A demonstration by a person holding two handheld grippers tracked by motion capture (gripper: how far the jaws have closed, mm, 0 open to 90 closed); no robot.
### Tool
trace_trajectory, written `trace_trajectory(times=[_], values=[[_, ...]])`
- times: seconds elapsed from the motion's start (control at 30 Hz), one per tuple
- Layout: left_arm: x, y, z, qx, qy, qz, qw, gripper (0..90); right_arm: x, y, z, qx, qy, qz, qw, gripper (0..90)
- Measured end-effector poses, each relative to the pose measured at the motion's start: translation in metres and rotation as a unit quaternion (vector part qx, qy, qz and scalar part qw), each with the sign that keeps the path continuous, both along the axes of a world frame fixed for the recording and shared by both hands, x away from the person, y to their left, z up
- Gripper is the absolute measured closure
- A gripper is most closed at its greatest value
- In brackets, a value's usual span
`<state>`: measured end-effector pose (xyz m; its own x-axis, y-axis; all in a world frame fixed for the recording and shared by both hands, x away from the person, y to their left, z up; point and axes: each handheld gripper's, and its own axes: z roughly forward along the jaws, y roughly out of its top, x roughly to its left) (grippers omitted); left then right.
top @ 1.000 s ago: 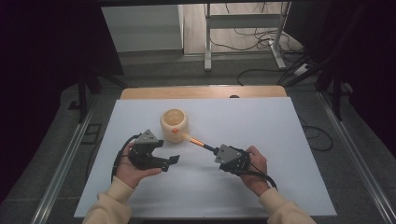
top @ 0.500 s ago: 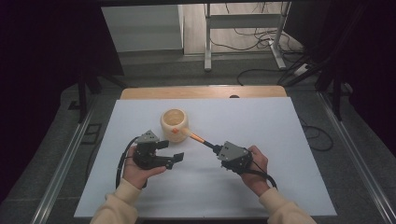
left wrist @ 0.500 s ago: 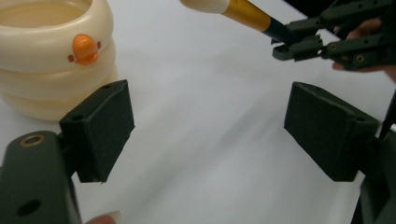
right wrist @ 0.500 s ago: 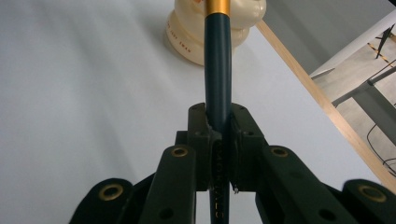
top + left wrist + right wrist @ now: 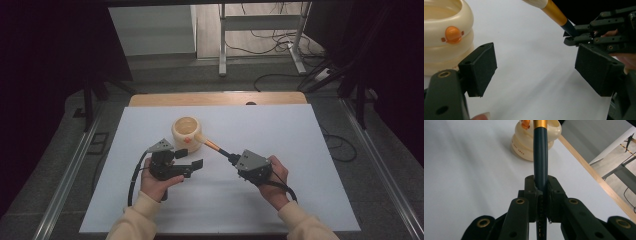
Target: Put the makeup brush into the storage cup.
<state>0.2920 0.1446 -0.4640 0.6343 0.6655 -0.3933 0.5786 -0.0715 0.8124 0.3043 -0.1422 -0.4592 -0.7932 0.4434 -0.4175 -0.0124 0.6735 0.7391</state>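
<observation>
A cream ribbed pot (image 5: 186, 132) with an orange knob stands on the white table top (image 5: 300, 150). A brush (image 5: 215, 146) with a dark handle, an orange band and a pale tip slants up toward the pot's right side. My right gripper (image 5: 233, 158) is shut on the handle's end, which sits pinched between the pads (image 5: 541, 190). The brush (image 5: 541, 157) points at the pot (image 5: 524, 147). My left gripper (image 5: 191, 159) lies just in front of the pot, open. Its jaws have just been closing a little, with nothing between them (image 5: 537, 68). The pot (image 5: 444, 37) stands at its left, and the brush (image 5: 556, 16) and right gripper (image 5: 579, 37) are ahead of it.
A wooden strip (image 5: 215, 98) runs along the table's far edge. Beyond it are a metal stand (image 5: 222, 45) and cables (image 5: 280, 80) on the floor. Metal rails (image 5: 70, 170) flank the table. Bare white surface spreads to the right of my hands.
My left gripper has shifted slightly right, toward the brush. The right gripper, with the brush in it, has edged a little to the right.
</observation>
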Motion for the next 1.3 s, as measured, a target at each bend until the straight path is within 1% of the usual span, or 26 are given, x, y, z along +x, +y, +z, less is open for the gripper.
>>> trace_trajectory(times=[0.07, 0.1, 0.17, 0.3, 0.47, 0.57, 0.7, 0.9, 1.13, 1.23, 1.3], values=[[0.001, -0.002, -0.002, -0.016, 0.007, 0.0, 0.9999, 19.2, 0.0, 0.0, 0.0, 0.002, -0.001, 0.0, 1.0, 81.3], [0.001, -0.003, -0.003, -0.019, 0.007, 0.0, 0.9998, 19.1, 0.0, 0.0, 0.001, 0.003, -0.002, 0.0, 1.0, 81.3], [0.002, -0.006, -0.004, -0.019, 0.005, 0.001, 0.9998, 19.6, 0.0, 0.0, 0.001, 0.004, -0.003, -0.001, 1.0, 81.3], [0.004, -0.01, -0.005, -0.04, 0.003, -0.006, 0.9992, 19.9, -0.001, 0.0, 0.001, 0.007, -0.004, -0.002, 1.0, 81.3], [0.008, -0.018, -0.006, -0.068, 0.003, -0.011, 0.9976, 20.1, -0.001, 0.0, 0.001, 0.01, -0.005, -0.004, 0.9999, 81.3], [0.01, -0.023, -0.006, -0.081, 0.005, -0.012, 0.9966, 22.6, -0.002, 0.001, 0.001, 0.014, -0.005, -0.004, 0.9999, 81.3], [0.013, -0.029, -0.005, -0.09, 0.001, -0.015, 0.9958, 25.7, -0.002, 0.002, 0.0, 0.012, -0.007, -0.001, 0.9999, 81.3], [0.018, -0.037, -0.007, -0.114, 0.009, -0.017, 0.9933, 27.9, -0.004, 0.004, -0.001, 0.013, -0.007, 0.002, 0.9999, 81.3], [0.023, -0.04, -0.009, -0.134, 0.018, -0.015, 0.9907, 35.4, -0.004, 0.005, -0.002, 0.012, -0.008, 0.006, 0.9999, 81.2], [0.025, -0.04, -0.01, -0.147, 0.024, -0.019, 0.9886, 43.1, -0.004, 0.005, -0.002, 0.013, -0.007, 0.007, 0.9999, 81.3], [0.026, -0.04, -0.011, -0.158, 0.03, -0.029, 0.9865, 51.8, -0.004, 0.006, -0.003, 0.013, -0.006, 0.008, 0.9999, 81.2]])
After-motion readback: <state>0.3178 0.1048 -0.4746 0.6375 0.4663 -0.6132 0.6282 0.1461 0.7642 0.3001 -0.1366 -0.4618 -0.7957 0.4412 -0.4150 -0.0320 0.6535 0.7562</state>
